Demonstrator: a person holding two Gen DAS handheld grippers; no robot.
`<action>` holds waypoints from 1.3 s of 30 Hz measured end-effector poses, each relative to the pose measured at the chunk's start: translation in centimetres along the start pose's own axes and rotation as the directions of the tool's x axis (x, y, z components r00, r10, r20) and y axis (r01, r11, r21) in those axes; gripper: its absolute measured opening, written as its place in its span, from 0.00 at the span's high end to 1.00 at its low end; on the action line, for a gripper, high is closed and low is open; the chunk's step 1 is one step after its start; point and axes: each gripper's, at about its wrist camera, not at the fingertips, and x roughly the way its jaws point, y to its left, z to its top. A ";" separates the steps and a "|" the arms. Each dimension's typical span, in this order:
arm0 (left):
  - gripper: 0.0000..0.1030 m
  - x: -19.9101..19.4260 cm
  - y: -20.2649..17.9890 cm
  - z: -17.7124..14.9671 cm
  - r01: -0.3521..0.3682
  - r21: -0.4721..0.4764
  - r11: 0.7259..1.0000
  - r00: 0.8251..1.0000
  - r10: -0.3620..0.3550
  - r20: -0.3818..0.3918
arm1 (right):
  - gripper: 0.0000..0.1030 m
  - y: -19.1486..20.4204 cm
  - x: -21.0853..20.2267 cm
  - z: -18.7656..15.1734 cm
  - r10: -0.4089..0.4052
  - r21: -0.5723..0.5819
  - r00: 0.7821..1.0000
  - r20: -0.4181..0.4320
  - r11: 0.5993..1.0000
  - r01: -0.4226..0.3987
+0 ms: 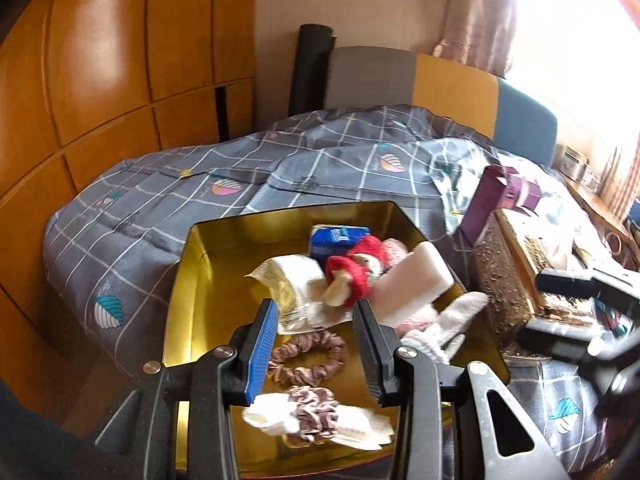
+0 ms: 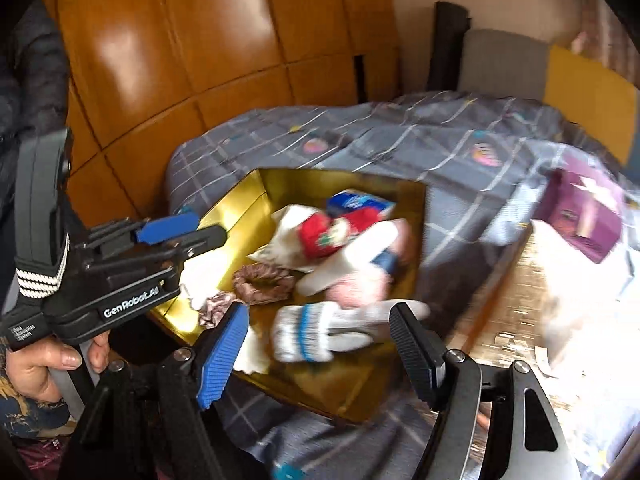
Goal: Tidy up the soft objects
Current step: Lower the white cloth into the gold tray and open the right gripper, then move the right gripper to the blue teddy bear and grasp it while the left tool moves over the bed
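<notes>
Box: shiny gold square tin (image 1: 208, 280) on the grey checked quilted bed (image 1: 200, 184).
Contents: two ruffled satin scrunchies (image 1: 308, 356), one white foam block (image 1: 412, 284), one red fuzzy band (image 1: 356, 272), one blue packet (image 1: 336, 238).
Glove: white knitted, blue-striped glove (image 2: 316, 334), in the tin.
Left gripper (image 1: 316, 328): jaws released, empty.
Right gripper (image 2: 320, 344): jaws spread, glove between, blurred.
Beside: glittery brown box (image 1: 504, 280).

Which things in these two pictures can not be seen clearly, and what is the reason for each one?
- White glove, right wrist view: motion blur smears it; whether it lies in the gold box or hangs above it is unclear.
- Blue packet, left wrist view: print too small to read.
- Purple box, right wrist view: blurred, label unreadable.
- Right gripper, left wrist view: cut off by the frame edge.
</notes>
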 end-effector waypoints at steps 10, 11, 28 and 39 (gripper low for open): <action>0.62 -0.7 -4.2 0.8 0.061 0.105 0.993 0.998 -0.063 0.013 | 0.26 -8.3 -7.4 -1.4 -0.182 0.161 0.979 0.088 0.973 0.166; 0.62 -0.8 -4.6 0.9 0.066 0.116 0.991 0.998 -0.069 0.015 | 0.26 -9.3 -8.2 -1.7 -0.206 0.182 0.975 0.090 0.965 0.187; 0.62 -2.4 -14.0 3.4 0.226 0.304 0.925 0.969 -0.246 0.028 | 0.22 -27.8 -19.5 -11.0 -0.551 0.585 0.833 -0.057 0.658 0.475; 0.62 -2.7 -21.6 3.4 0.392 0.397 0.830 0.914 -0.402 -0.060 | 0.17 -36.9 -22.6 -16.8 -0.545 0.640 0.801 -0.247 0.529 0.557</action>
